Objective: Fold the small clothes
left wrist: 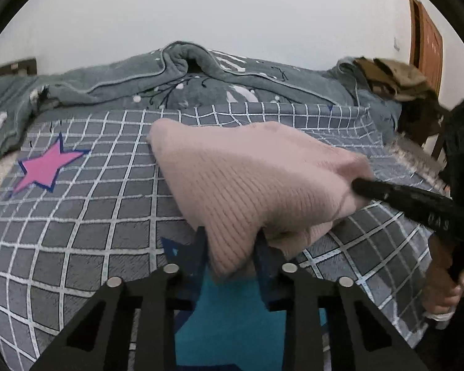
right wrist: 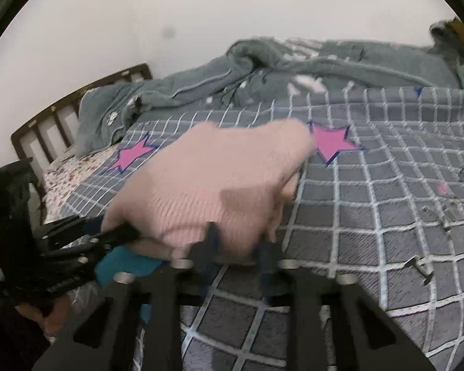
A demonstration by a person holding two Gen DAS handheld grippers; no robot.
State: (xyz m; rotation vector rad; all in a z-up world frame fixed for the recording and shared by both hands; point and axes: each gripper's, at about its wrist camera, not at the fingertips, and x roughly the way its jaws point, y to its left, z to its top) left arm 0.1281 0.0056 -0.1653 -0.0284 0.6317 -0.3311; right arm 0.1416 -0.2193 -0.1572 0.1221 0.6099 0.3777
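Note:
A pink ribbed knit garment (left wrist: 247, 170) lies bunched on the grey checked bedsheet (left wrist: 92, 216). In the left wrist view its near hem fills the gap between the fingers of my left gripper (left wrist: 233, 247), which is shut on it. My right gripper (left wrist: 358, 185) comes in from the right and pinches the garment's right corner. In the blurred right wrist view the garment (right wrist: 207, 179) drapes over the right gripper (right wrist: 238, 247), whose fingertips are partly hidden by cloth. The left gripper (right wrist: 120, 235) holds the garment's left edge there.
A rumpled grey-green duvet (left wrist: 139, 86) is piled along the far side of the bed. Pink stars (left wrist: 46, 167) and a teal patch (left wrist: 232, 309) are printed on the sheet. A dark slatted headboard (right wrist: 62, 108) stands at the left. A hand (left wrist: 448, 287) grips the right tool, near a brown door (left wrist: 427, 43).

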